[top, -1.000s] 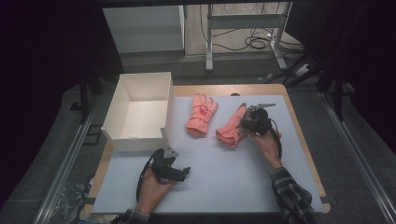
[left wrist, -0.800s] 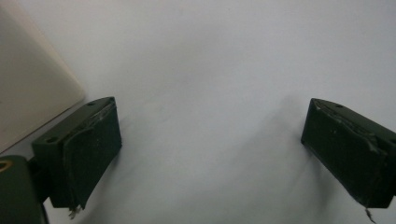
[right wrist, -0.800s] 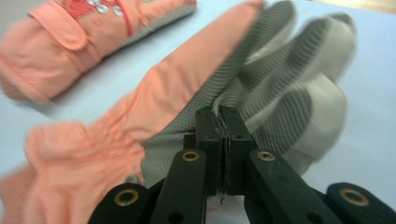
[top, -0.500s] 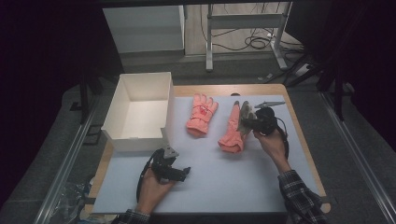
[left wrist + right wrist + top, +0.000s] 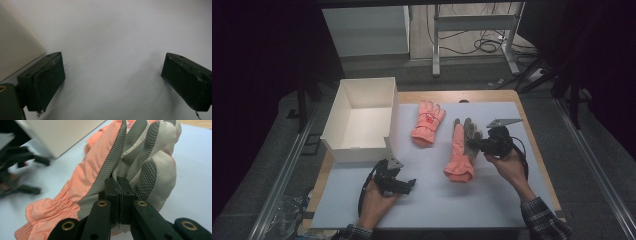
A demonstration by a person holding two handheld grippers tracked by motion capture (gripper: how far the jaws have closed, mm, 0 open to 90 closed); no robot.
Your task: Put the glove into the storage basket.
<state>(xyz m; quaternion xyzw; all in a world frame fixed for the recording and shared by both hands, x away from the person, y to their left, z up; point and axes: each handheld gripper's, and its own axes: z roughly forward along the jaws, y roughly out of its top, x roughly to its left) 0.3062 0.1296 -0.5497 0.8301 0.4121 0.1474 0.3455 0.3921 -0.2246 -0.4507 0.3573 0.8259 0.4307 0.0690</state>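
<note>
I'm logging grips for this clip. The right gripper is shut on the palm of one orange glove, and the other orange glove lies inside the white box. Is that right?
Not quite. The right gripper is shut on the grey palm of one orange glove, but the other orange glove is not in the white box: it lies on the table mat beside the box. The high view shows this.

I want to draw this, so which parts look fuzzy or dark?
High view: bright table, dark surroundings. Right gripper view: the glove is sharp, but the left gripper far behind is smeared. Left gripper view: its fingers cast soft shadows on the pale mat.
</note>
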